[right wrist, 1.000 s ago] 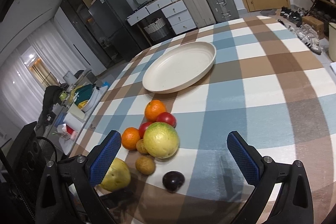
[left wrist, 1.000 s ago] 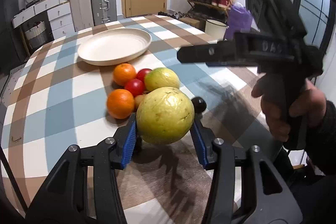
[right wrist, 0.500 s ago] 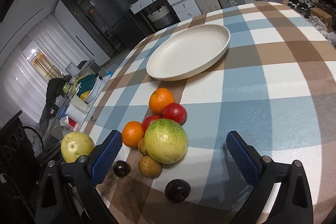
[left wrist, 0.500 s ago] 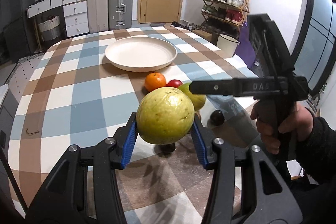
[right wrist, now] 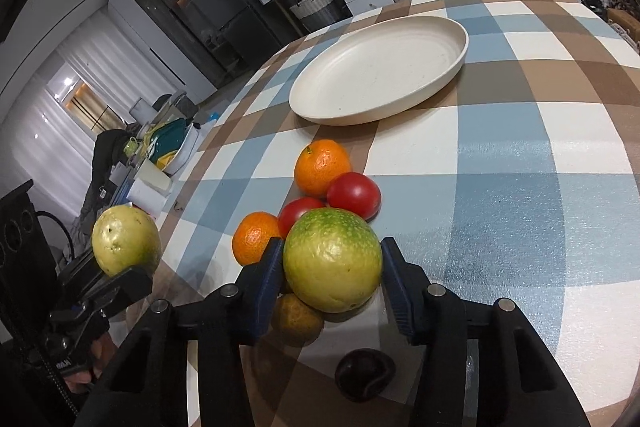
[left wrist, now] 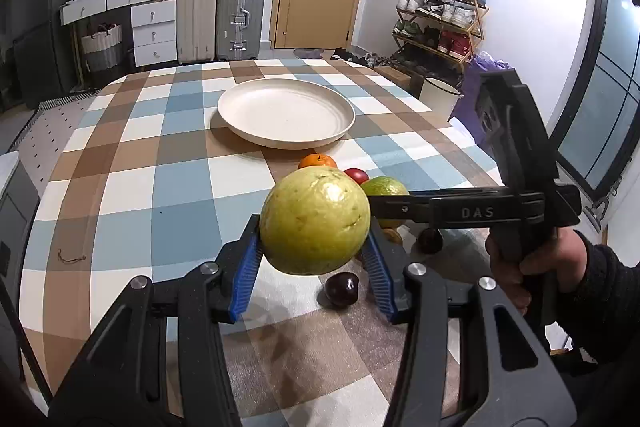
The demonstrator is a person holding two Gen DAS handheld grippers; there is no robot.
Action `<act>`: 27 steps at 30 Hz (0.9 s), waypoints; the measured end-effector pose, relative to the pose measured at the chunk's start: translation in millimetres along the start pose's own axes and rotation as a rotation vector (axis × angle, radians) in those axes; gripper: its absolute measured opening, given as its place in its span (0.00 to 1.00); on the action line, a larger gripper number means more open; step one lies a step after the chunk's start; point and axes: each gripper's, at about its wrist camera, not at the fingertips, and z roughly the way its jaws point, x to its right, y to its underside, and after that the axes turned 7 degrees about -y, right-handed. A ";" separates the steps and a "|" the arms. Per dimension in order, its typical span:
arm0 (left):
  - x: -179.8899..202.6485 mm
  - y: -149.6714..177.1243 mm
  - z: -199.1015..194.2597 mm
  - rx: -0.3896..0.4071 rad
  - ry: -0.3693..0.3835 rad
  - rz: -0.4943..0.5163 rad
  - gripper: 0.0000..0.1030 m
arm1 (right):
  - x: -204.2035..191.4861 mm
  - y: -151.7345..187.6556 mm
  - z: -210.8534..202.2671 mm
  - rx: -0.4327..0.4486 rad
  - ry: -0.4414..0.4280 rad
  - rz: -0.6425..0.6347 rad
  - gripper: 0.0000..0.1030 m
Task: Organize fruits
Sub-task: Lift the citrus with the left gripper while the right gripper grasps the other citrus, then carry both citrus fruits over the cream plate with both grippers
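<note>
Left wrist: left gripper (left wrist: 316, 261) pinching round yellow-green guava (left wrist: 315, 219) above checkered table (left wrist: 176, 187); right gripper (right wrist: 331, 285) jaws bracketing greener guava (right wrist: 333, 266) in fruit pile, contact unclear, cream plate (right wrist: 380, 67) beyond.

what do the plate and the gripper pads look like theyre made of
Plate: matte cream with faint specks and a thick rim, likely plastic or fibre composite, possibly ceramic. Left gripper pads: blue and ribbed, probably rubber or soft plastic, on black, seemingly plastic arms.
</note>
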 end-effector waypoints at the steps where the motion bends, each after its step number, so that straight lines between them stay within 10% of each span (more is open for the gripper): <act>1: -0.5 -1.2 0.9 -0.001 0.000 -0.003 0.44 | 0.7 0.3 -1.0 0.003 -0.007 0.005 0.48; 27: -5.1 -98.3 62.6 -0.018 0.050 -0.004 0.44 | -3.2 -74.3 -29.4 0.129 -0.099 -0.028 0.48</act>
